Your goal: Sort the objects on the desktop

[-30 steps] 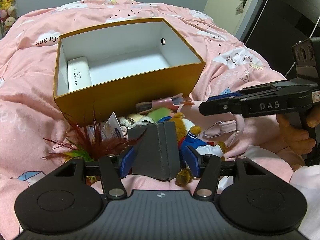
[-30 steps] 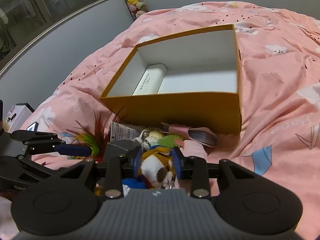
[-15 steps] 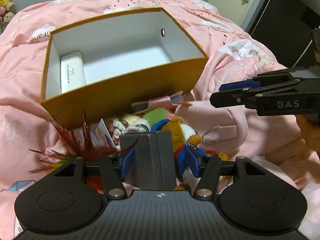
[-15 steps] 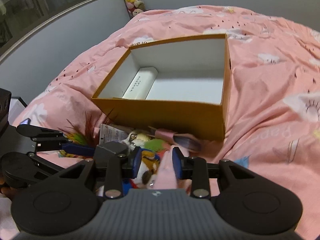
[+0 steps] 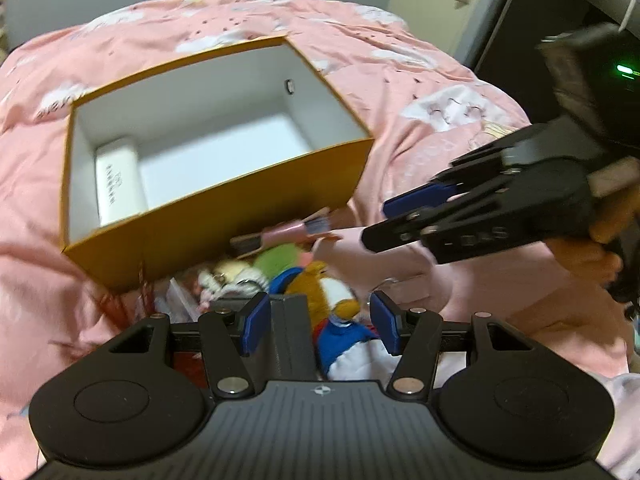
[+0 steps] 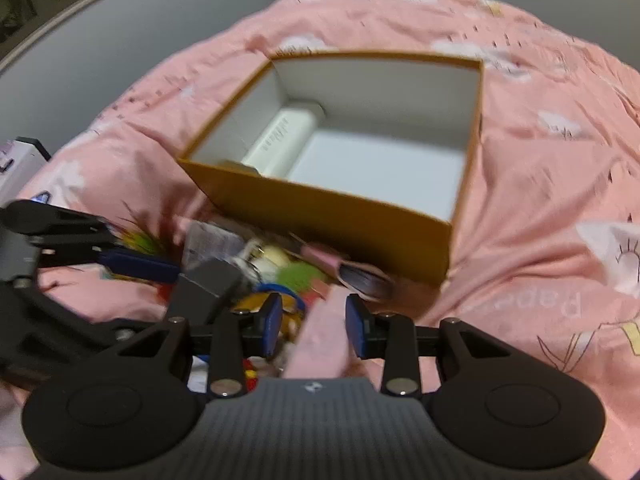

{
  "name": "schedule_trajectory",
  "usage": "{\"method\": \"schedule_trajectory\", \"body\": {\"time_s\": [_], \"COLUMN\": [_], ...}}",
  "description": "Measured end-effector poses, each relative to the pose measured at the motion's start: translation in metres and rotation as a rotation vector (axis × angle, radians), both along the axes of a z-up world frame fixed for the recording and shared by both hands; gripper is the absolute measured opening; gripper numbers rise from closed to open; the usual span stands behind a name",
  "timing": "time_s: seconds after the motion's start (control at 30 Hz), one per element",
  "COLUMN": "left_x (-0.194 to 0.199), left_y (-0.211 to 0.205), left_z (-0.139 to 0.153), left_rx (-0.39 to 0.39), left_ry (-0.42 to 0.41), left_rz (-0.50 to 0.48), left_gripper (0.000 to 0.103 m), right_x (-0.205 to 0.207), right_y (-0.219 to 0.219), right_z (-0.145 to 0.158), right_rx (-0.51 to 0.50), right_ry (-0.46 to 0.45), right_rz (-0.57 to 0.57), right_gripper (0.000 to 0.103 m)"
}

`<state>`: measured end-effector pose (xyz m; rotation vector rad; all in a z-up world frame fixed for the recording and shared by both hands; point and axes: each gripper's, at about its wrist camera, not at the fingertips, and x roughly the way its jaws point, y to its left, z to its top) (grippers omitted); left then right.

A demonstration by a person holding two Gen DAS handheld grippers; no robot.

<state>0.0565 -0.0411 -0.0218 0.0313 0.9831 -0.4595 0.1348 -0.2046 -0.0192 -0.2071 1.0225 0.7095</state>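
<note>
One open-topped cardboard box (image 5: 224, 220), ochre outside and white inside, sits on a pink printed quilt (image 5: 400, 80). It has straight walls, sharp corners and one small round hole in the far wall. Inside, against the left wall, lies one white oblong case (image 5: 118, 180), smooth, with rounded ends and a line of small print.

Directly in front of the box lies one heap of small objects: one grey rectangular block (image 5: 292, 336) with a matt, ribbed face, one orange-and-white plush toy (image 5: 328, 288) in blue, one green fuzzy item (image 5: 276, 260), one red feathery piece (image 6: 138, 240) and one pink-covered booklet (image 5: 280, 234). Further items in the heap are too blurred to count.

Left gripper (image 5: 320, 328): blue pads spread, the grey block touching the left pad only; the right pad stands clear.

Right gripper (image 6: 314, 326): jaws partly closed with one soft pink fabric item (image 6: 324, 340) between them; motion blur prevents confirming that both pads press on it.
</note>
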Motion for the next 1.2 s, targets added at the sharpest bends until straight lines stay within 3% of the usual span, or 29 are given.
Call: {"method": "schedule_trajectory", "body": {"time_s": [0.27, 0.43, 0.53, 0.7, 0.9, 1.2], "left_x": [0.007, 0.002, 0.003, 0.008, 0.019, 0.032], "left_y": [-0.002, -0.013, -0.025, -0.042, -0.045, -0.061], "left_z": [-0.004, 0.005, 0.001, -0.018, -0.029, -0.042], "left_rx": [0.061, 0.035, 0.039, 0.079, 0.098, 0.164], "left_ry": [0.022, -0.028, 0.004, 0.103, 0.185, 0.263], "left_rz": [0.05, -0.027, -0.074, -0.118, -0.075, -0.105], "left_gripper": [0.065, 0.065, 0.064, 0.061, 0.061, 0.07], "right_x": [0.027, 0.04, 0.038, 0.021, 0.007, 0.006], "right_y": [-0.008, -0.015, -0.02, -0.027, -0.043, -0.044], "right_z": [-0.021, -0.036, -0.041, -0.04, -0.034, -0.037], "right_rx": [0.025, 0.036, 0.027, -0.006, 0.005, 0.024], "right_ry": [0.128, 0.239, 0.268, 0.237, 0.197, 0.184], "right_rz": [-0.023, -0.042, -0.039, -0.023, -0.047, -0.057], "right_gripper": [0.04, 0.041, 0.041, 0.035, 0.029, 0.029]}}
